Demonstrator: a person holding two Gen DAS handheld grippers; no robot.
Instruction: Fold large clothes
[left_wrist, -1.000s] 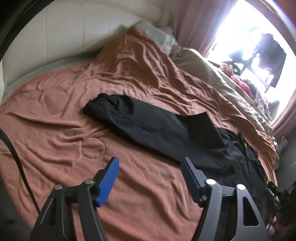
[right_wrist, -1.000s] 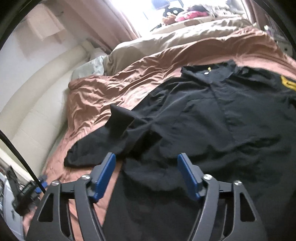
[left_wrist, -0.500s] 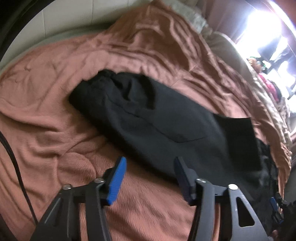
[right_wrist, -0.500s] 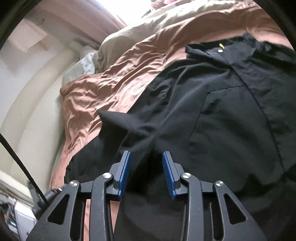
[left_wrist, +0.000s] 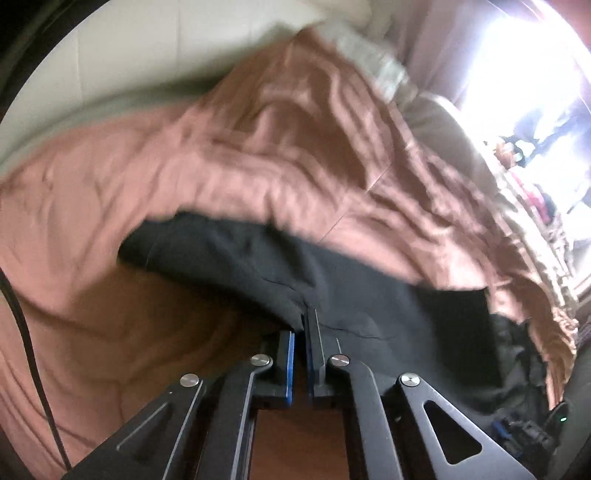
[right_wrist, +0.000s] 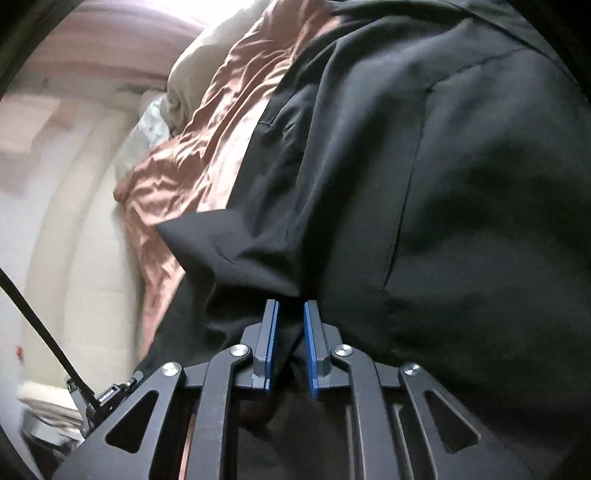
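A large black shirt (right_wrist: 461, 192) lies spread on a bed with a rust-brown cover (left_wrist: 229, 155). Its long sleeve (left_wrist: 229, 254) stretches left across the cover in the left wrist view. My left gripper (left_wrist: 303, 325) is shut on the near edge of that sleeve, with black cloth pinched between the blue pads. My right gripper (right_wrist: 290, 314) is shut on a fold of the shirt's body near the sleeve seam, and the cloth bunches up between its fingers. The folded cuff corner (right_wrist: 207, 240) sticks out to the left of it.
A cream padded headboard (right_wrist: 74, 221) runs along the far side of the bed. A beige duvet (left_wrist: 461, 147) and a pillow (right_wrist: 151, 125) lie beyond the brown cover. A bright window (left_wrist: 524, 66) with curtains stands at the back right. A black cable (left_wrist: 26, 350) hangs at the left.
Both grippers moved down onto the shirt and closed. The left one went from open above the cover to shut on the sleeve edge. The right one closed on the shirt's body.
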